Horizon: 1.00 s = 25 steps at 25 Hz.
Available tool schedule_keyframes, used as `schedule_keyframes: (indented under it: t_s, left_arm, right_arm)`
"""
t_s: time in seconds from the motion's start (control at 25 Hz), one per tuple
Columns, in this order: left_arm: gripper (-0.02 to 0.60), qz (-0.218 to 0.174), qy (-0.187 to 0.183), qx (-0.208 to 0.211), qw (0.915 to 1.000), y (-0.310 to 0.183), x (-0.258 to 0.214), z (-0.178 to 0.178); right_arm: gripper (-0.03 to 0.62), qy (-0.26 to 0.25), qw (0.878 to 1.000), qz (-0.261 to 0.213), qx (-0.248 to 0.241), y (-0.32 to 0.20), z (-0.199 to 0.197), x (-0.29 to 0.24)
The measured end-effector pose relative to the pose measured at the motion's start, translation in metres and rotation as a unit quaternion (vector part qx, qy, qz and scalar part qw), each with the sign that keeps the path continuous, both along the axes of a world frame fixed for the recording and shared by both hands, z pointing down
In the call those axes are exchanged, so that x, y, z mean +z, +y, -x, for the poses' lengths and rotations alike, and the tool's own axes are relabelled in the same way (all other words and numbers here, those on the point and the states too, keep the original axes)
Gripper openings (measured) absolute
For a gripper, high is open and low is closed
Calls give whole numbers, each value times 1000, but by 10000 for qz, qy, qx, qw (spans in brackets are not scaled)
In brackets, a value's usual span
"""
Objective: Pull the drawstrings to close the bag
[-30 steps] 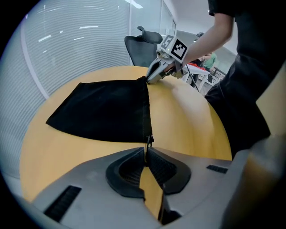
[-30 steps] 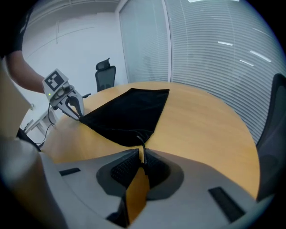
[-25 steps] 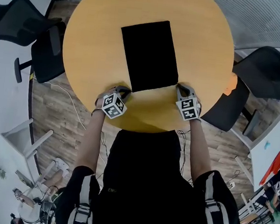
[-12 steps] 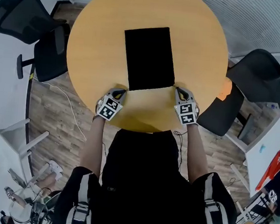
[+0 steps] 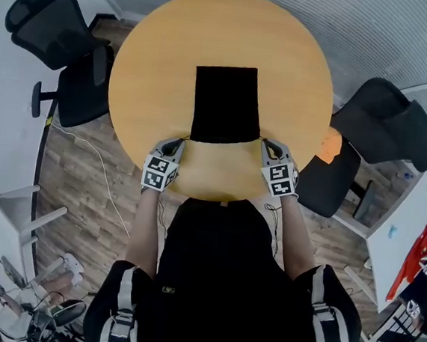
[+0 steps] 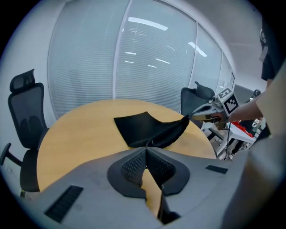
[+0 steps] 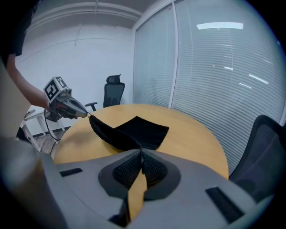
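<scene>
The black bag (image 5: 226, 104) is lying on the round worktop (image 5: 157, 56) with its long axis running straight away from the person. Its closed bottom is pointing at the far edge and its mouth is pointing back toward the body. The far part is resting flat, while the mouth end is lifting off the wood and sagging in a curve between the two tools. It is a soft, matte, rectangular fabric sack; whether anything is sitting inside it cannot be told. The worktop is showing a smooth, light wood-coloured surface.

The left tool (image 5: 181, 143) is pressing its mesh-textured pads (image 6: 134, 166) together on the left drawstring (image 6: 149, 143), a thin dark cord coming off the bag's near left corner. The right tool (image 5: 266, 144) is likewise pinching the right drawstring (image 5: 261, 140) at the near right corner, jaws pressed together. Black office chairs (image 5: 61, 35) are standing around the worktop.
</scene>
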<state>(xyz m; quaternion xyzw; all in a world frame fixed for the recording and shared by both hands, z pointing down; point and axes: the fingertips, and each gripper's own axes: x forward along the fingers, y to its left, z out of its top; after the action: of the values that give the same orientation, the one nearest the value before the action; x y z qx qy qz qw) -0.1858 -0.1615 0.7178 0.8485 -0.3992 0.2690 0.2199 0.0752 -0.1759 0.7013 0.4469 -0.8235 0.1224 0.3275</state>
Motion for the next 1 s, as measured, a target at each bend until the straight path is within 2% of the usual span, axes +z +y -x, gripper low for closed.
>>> schedule_keyframes:
  t_s: [0.24, 0.56, 0.72, 1.0]
  left_arm:
    - [15, -351, 358, -579, 9971, 16, -34, 2]
    - [15, -775, 762, -1032, 9887, 37, -79, -3]
    - [15, -1060, 775, -1100, 9852, 48, -105, -7]
    - [15, -1561, 775, -1369, 9751, 59, -151, 1]
  right_arm:
    - [57, 10, 9995, -302, -132, 12, -4, -30]
    - [57, -40, 9980, -596, -228, 35, -17, -59]
    - [55, -107, 9968, -743, -261, 49, -24, -77]
    - [55, -608, 9919, -1095, -206, 50, -25, -122]
